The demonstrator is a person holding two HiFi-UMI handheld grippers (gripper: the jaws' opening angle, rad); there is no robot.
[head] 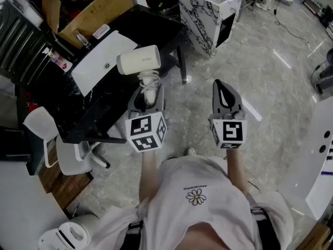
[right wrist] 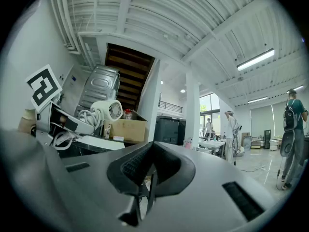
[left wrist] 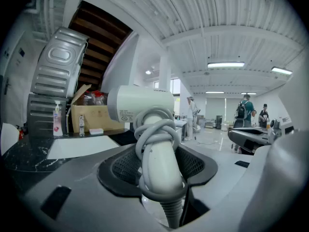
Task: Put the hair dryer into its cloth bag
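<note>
Hair dryer [head: 138, 60] held up over desk [head: 112, 111] edge, left tongs [head: 148, 92] clamped on its cord-wrapped handle. Right tongs [head: 223, 86] pressed together, empty, over floor. Flat white bag [head: 99, 61] lies on desk.

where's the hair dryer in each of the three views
Head view: hair dryer upper centre-left, its handle in the left gripper.
Left gripper view: hair dryer dead centre, handle gripped between the jaws, cord wound round it.
Right gripper view: hair dryer small, at left, middle height, grille facing the camera.
Shared landmark: the cardboard box on the table beyond it.
</note>
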